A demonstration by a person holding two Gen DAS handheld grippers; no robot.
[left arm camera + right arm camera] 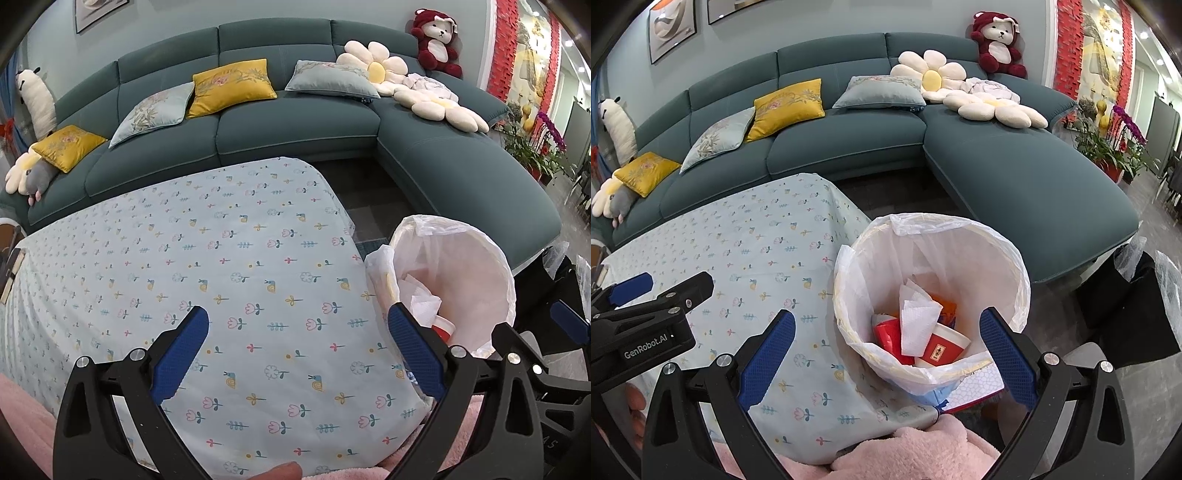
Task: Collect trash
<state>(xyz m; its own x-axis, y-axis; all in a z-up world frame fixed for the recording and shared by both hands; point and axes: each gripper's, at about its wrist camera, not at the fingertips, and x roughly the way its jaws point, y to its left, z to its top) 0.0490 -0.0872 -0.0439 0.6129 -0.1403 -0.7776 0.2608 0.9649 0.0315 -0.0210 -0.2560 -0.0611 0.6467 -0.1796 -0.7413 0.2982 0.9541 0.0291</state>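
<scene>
Both grippers empty above a cleared tabletop, trash in the bin.

The left gripper (297, 345) hovers over the flower-print tablecloth (221, 280) with its jaws spread wide and nothing between them. The right gripper (886, 347) hangs over the trash bin (1015, 266), its jaws also released and empty. The bin, lined with a white plastic bag (864, 280), stands just beside the right edge of the tabletop. Inside it lie a crumpled white paper napkin (918, 314), a red cup (890, 338) and a red-and-white paper bowl (943, 347). A teal sofa (295, 122) with cushions stands behind. Pink fleece sleeve (905, 450) shows at the bottom edge.
</scene>
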